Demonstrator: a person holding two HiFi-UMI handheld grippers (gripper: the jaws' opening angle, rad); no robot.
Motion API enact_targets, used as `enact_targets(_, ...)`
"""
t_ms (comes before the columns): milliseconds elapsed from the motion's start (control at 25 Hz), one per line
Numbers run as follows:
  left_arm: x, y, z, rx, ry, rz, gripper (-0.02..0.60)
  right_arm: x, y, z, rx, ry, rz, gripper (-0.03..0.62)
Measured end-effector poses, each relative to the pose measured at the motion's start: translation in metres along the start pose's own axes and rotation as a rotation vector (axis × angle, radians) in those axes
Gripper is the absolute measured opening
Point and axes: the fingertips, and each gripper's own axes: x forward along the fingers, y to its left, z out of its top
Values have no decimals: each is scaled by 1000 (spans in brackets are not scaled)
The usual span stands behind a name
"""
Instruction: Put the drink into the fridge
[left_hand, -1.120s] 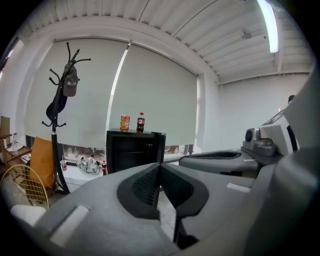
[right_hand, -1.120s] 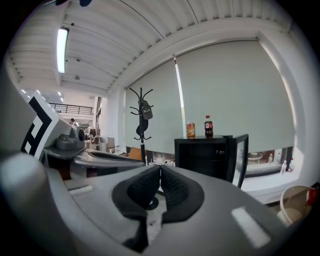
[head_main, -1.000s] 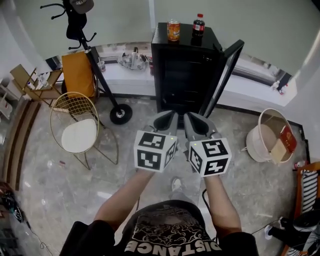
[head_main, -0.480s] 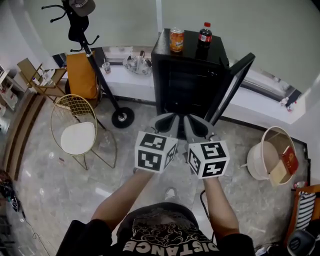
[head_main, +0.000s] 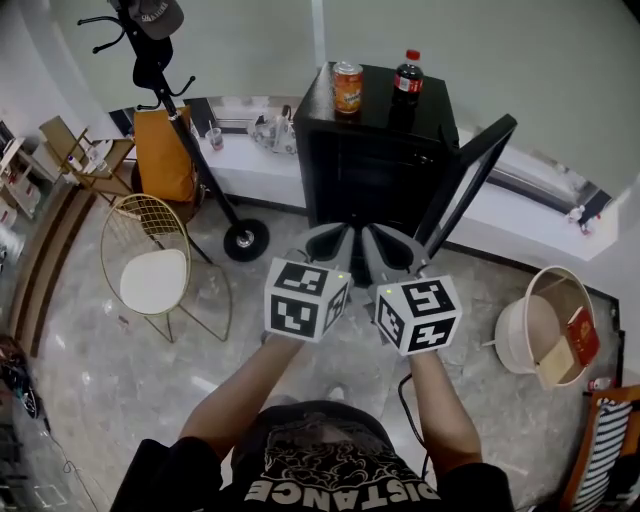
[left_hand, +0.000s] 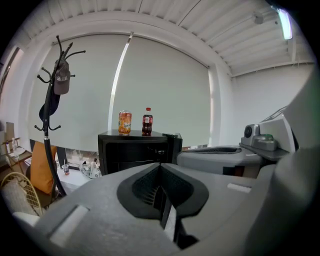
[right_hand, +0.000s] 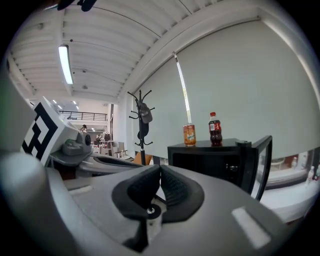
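Head view: fridge (head_main: 375, 165), door open, brought slightly nearer; can (head_main: 347, 87) and bottle (head_main: 406, 75) untouched on top; left gripper (head_main: 330, 243), right gripper (head_main: 385, 250) clenched empty; pick-up judged pending.

**Both hand-held grippers closed, nothing held**

The left hand-held gripper (head_main: 334, 238) and the right hand-held gripper (head_main: 386, 240) are held side by side on outstretched bare forearms (head_main: 250, 385), pointed toward the fridge (head_main: 375, 170). Both pairs of jaws are pressed together.
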Motion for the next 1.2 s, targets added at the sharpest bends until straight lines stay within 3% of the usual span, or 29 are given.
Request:
enact_targets(600, 49, 42, 32, -25, -81, -17, 5, 56, -37, 22, -11, 1, -33, 2)
enact_targets(1200, 106, 135, 75, 37, -64, -152, 5, 157, -59, 61, 21, -38, -187, 3)
